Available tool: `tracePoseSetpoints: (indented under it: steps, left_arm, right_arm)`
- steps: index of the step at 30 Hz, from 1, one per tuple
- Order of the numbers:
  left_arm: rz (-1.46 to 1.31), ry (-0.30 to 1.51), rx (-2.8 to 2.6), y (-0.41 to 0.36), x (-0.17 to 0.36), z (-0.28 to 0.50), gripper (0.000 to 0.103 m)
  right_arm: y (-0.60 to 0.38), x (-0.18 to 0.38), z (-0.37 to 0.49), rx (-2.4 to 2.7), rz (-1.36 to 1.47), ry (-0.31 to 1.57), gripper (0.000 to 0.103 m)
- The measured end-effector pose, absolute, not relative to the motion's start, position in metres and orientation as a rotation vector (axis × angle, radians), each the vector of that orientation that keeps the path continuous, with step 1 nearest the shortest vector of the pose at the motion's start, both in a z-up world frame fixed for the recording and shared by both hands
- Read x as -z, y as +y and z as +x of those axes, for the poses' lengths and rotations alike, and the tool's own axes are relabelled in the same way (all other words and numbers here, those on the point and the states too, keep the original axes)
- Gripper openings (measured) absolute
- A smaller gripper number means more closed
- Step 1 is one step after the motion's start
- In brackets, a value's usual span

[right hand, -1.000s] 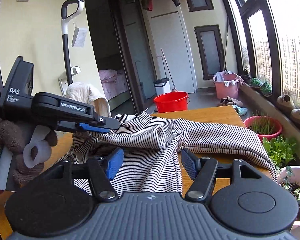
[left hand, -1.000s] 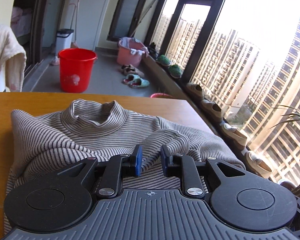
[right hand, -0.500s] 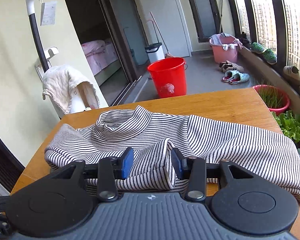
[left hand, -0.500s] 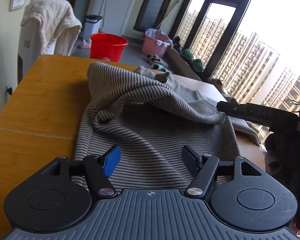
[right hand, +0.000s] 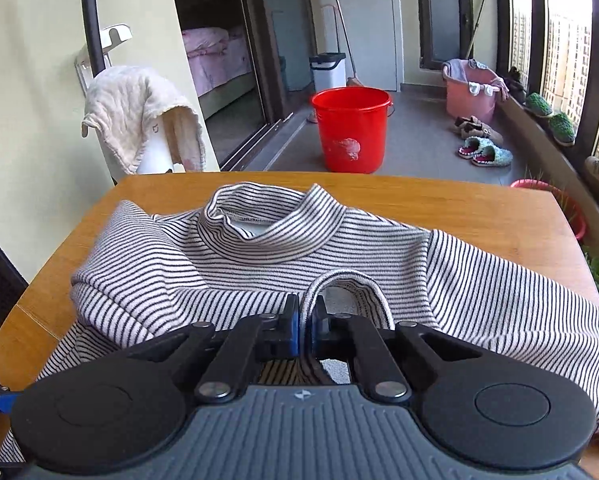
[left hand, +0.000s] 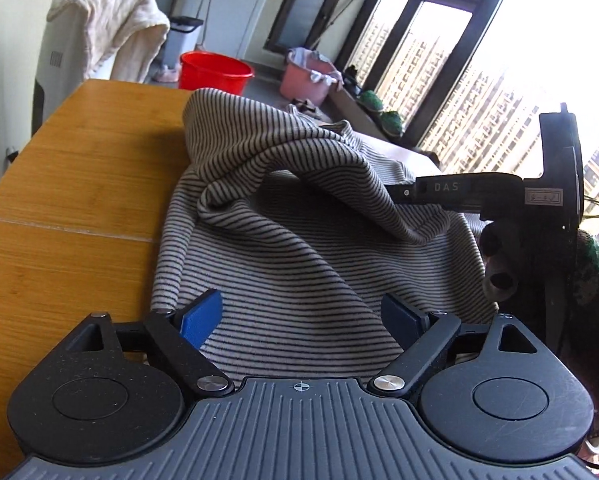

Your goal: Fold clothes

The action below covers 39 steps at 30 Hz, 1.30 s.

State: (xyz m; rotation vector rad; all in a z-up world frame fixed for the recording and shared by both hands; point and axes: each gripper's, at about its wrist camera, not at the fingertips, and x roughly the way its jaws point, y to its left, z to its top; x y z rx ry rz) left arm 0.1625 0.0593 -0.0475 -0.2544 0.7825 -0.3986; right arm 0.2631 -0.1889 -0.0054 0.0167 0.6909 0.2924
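Striped top (right hand: 479,280) sprawls limp across the wooden surface (right hand: 459,208), soft and light, best taken by its edges, right gripper (right hand: 304,330) jaws pinching its sleeve cuff, left gripper (left hand: 301,316) jaws spread over the body.

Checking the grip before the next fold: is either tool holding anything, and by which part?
The right tool is shut on the striped top, pinching a sleeve cuff. The left tool is open over it, holding nothing.
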Motion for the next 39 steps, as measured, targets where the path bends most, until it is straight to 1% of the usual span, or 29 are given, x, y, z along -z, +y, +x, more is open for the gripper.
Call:
tracePoseSetpoints:
  steps: [3,5,8,10,15,17,19,22,24,26,29,31,32,33,36,39]
  left_arm:
    - [-0.27,0.779,0.406,0.063,0.048,0.16,0.092]
    - [-0.283,0.779,0.408,0.067,0.048,0.158,0.092]
    - [-0.291,0.776,0.405,0.07,0.049,0.155,0.092]
    - [-0.286,0.77,0.402,0.07,0.049,0.153,0.092]
    - [-0.265,0.766,0.392,0.072,0.049,0.15,0.092]
    - [-0.258,0.772,0.381,0.075,0.047,0.151,0.092]
    - [-0.249,0.783,0.367,0.077,0.045,0.153,0.092]
    - [-0.231,0.806,0.352,0.075,0.039,0.157,0.092]
    - [-0.192,0.799,0.336,0.069,0.035,0.162,0.093]
    - [-0.134,0.769,0.314,0.062,0.028,0.171,0.093]
    - [-0.06,0.739,0.278,0.054,0.021,0.193,0.093]
    - [0.018,0.73,0.248,0.048,0.021,0.212,0.09]
    - [0.067,0.73,0.23,0.045,0.024,0.222,0.086]
    - [0.117,0.731,0.213,0.041,0.027,0.232,0.079]
    - [0.214,0.734,0.213,0.032,0.038,0.25,0.064]
    - [0.221,0.723,0.23,0.032,0.042,0.252,0.056]
  right_arm:
    - [-0.179,-0.036,0.264,-0.314,-0.027,0.556,0.004]
    - [-0.184,-0.064,0.264,-0.31,0.001,0.466,0.004]
    - [-0.199,-0.08,0.265,-0.28,0.03,0.4,0.004]
    - [-0.215,-0.065,0.27,-0.259,0.076,0.45,0.004]
    - [-0.244,0.022,0.275,-0.174,0.135,0.686,0.006]
    - [-0.253,0.047,0.271,-0.155,0.161,0.716,0.005]
    - [-0.256,0.05,0.266,-0.17,0.167,0.682,0.005]
    - [-0.248,0.045,0.261,-0.159,0.121,0.663,0.009]
    - [-0.239,0.039,0.251,-0.136,0.059,0.62,0.016]
    - [-0.235,0.032,0.237,-0.132,0.025,0.564,0.02]
    - [-0.233,0.022,0.215,-0.164,0.065,0.516,0.024]
    - [-0.234,0.02,0.205,-0.209,0.098,0.514,0.029]
    - [-0.234,0.021,0.201,-0.231,0.106,0.521,0.033]
    - [-0.233,0.024,0.198,-0.251,0.109,0.533,0.036]
    - [-0.228,0.036,0.192,-0.289,0.095,0.57,0.036]
    - [-0.227,0.048,0.195,-0.269,0.08,0.607,0.036]
